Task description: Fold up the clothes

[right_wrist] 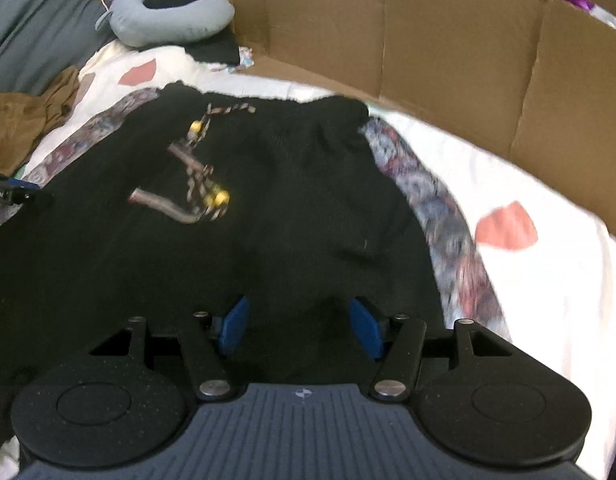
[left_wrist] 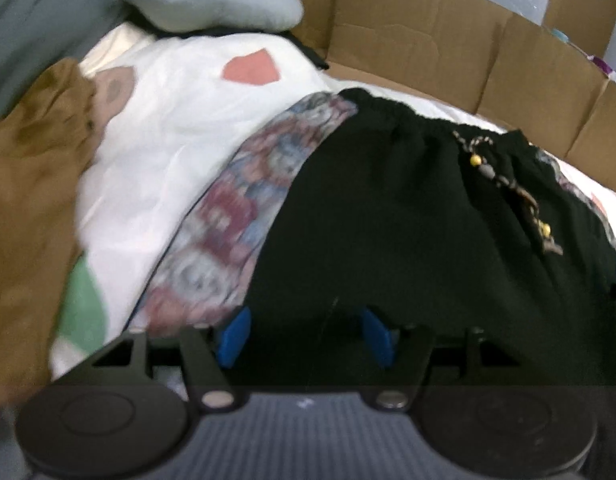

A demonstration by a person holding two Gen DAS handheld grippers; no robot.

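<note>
Perhaps "robot.AI" on left gripper [right_wrist: 4,194].

- Black pants [right_wrist: 212,256] with multicoloured patterned side stripes [left_wrist: 236,216]
- White bedsheet [right_wrist: 548,304] bearing pink patches
- Brown garment [left_wrist: 24,184], left edge
- Grey neck pillow [right_wrist: 168,16], upper left
</note>
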